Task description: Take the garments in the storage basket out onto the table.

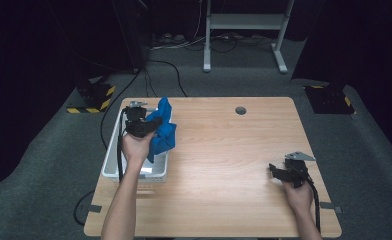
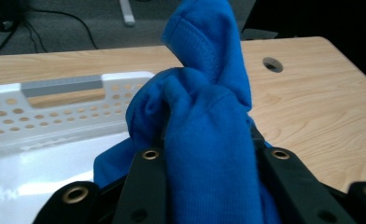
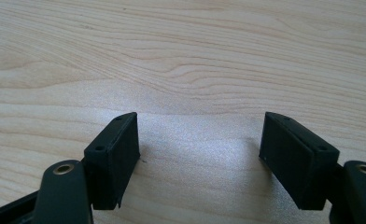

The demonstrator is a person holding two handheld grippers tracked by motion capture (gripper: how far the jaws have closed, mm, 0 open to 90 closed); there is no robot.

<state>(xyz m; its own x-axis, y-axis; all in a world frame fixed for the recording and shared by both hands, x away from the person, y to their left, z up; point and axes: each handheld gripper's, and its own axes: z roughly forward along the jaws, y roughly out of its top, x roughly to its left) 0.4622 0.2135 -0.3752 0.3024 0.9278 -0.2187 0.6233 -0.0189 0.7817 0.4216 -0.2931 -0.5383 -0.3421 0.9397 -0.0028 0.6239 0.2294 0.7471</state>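
Note:
A blue cloth (image 1: 164, 131) is bunched up and held above the right side of a white perforated basket (image 1: 111, 150) at the table's left. My left gripper (image 1: 151, 124) is shut on the blue cloth (image 2: 209, 140), which bulges between the two black jaws and rises past them. One end of the cloth hangs down over the basket's right rim. My right gripper (image 1: 274, 171) rests low over the bare wood near the table's right edge. Its jaws stand wide apart (image 3: 200, 154) with nothing between them.
The wooden table (image 1: 224, 165) has a round cable hole (image 1: 240, 110) near its far edge. The basket's (image 2: 41, 107) inside looks bare under the cloth. Beyond the table are floor cables, a white metal frame (image 1: 244, 30) and yellow-black striped stand feet (image 1: 95, 97).

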